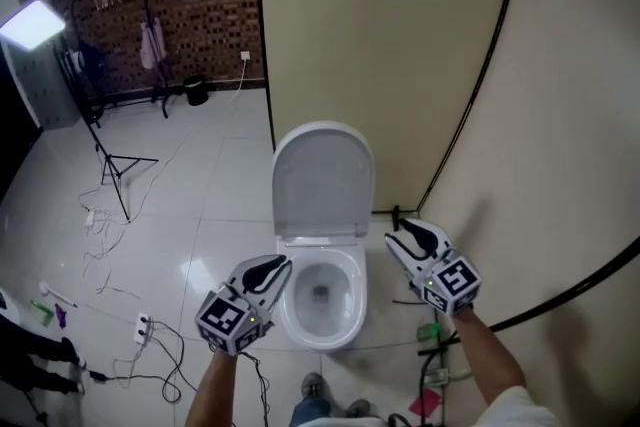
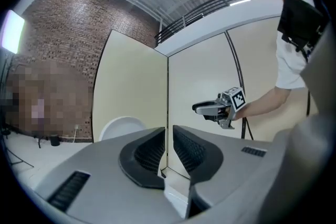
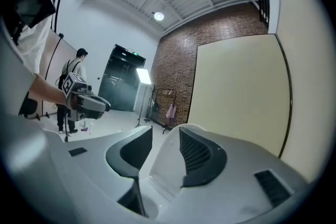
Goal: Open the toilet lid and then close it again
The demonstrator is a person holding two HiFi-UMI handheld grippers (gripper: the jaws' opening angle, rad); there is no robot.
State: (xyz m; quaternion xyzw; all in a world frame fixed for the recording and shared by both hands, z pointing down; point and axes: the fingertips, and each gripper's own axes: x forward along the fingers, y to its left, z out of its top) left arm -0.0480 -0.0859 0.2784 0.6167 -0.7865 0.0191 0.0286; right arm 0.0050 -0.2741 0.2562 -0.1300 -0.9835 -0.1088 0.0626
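Observation:
The white toilet lid [image 1: 322, 177] stands upright against the beige wall, and the bowl [image 1: 322, 293] below it is uncovered. My left gripper [image 1: 278, 265] hovers at the bowl's left rim, shut and holding nothing. To the right of the bowl my right gripper [image 1: 403, 231] is held apart from the lid, its jaws a little open and empty. In the left gripper view the shut left gripper [image 2: 168, 140] points at the wall corner, with the lid [image 2: 122, 125] to the left and the right gripper [image 2: 202, 108] beyond. In the right gripper view the lid [image 3: 167, 165] shows through the gap of the right gripper [image 3: 165, 140].
Beige partition walls [image 1: 400, 35] enclose the toilet at the back and right, with a black cable [image 1: 470, 115] running down them. A light stand [image 1: 112, 165], loose cables and a power strip [image 1: 143, 327] lie on the tiled floor to the left. A person [image 3: 71, 86] stands far off.

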